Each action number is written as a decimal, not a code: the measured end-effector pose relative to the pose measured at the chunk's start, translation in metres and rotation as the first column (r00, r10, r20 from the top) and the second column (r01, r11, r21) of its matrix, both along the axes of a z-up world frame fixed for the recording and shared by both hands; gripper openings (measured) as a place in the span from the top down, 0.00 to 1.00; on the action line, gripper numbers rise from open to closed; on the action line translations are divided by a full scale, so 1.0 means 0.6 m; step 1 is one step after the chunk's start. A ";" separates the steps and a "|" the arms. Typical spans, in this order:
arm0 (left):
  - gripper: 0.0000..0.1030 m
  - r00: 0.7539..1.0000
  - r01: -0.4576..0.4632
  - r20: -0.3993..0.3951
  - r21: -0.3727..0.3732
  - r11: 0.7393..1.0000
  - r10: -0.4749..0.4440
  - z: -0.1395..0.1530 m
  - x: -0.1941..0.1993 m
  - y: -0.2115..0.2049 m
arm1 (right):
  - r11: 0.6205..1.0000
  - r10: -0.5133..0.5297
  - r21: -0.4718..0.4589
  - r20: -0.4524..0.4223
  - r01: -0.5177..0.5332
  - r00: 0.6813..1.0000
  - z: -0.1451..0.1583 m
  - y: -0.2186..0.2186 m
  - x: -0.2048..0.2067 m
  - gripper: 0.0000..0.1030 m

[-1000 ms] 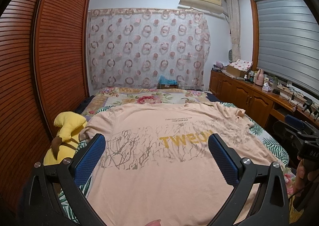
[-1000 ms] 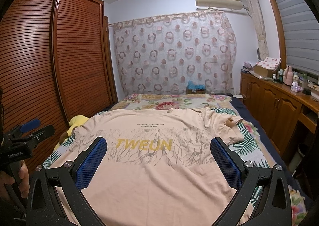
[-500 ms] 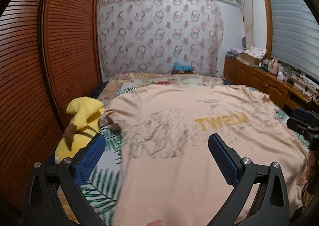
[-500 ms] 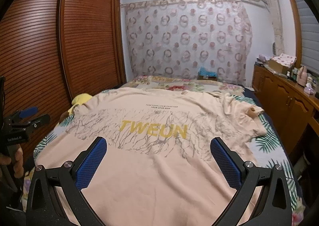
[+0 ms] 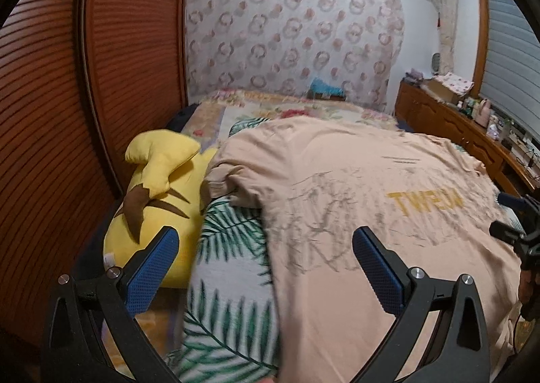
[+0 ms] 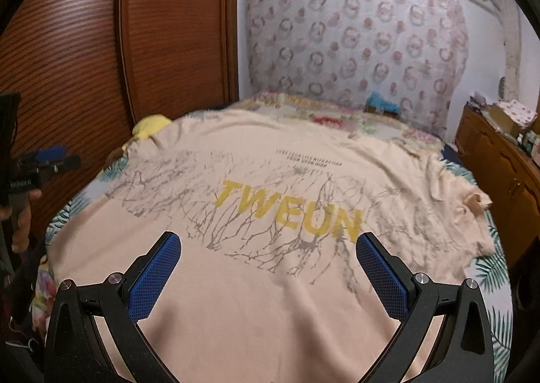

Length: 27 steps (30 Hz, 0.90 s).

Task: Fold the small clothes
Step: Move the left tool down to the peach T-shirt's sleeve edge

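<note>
Peach cotton covers most of the bed [image 5: 233, 308]: the T-shirt [image 6: 270, 298] lies spread flat, print up, its hem at the near edge and one crumpled sleeve [image 6: 472, 211] toward the right edge. A yellow plush toy [image 5: 158, 180] rests along the bed's left edge, touching the other sleeve. Left tongs [image 5: 265, 268] and right tongs [image 6: 268, 276] hover above, both spread apart, holding nothing.
</note>
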<state>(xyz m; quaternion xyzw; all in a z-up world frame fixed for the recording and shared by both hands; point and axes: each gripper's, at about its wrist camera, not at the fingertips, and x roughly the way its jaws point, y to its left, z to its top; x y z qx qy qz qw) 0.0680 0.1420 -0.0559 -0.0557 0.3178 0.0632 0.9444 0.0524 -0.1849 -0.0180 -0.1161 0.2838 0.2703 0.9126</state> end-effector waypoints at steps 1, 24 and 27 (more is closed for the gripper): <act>0.00 1.000 -0.001 -0.012 0.004 1.000 0.001 -0.001 0.008 0.006 | 1.000 0.012 -0.003 -0.025 -0.012 1.000 -0.001 0.003 0.012 0.00; 0.55 0.958 0.009 -0.284 -0.109 0.994 -0.040 -0.079 0.224 0.120 | 0.991 0.069 -0.101 -0.162 -0.086 0.984 -0.019 0.053 0.113 0.14; 0.64 0.949 0.039 -0.308 -0.091 0.995 -0.065 -0.083 0.233 0.116 | 0.990 0.062 -0.114 -0.169 -0.082 0.984 -0.031 0.064 0.125 0.14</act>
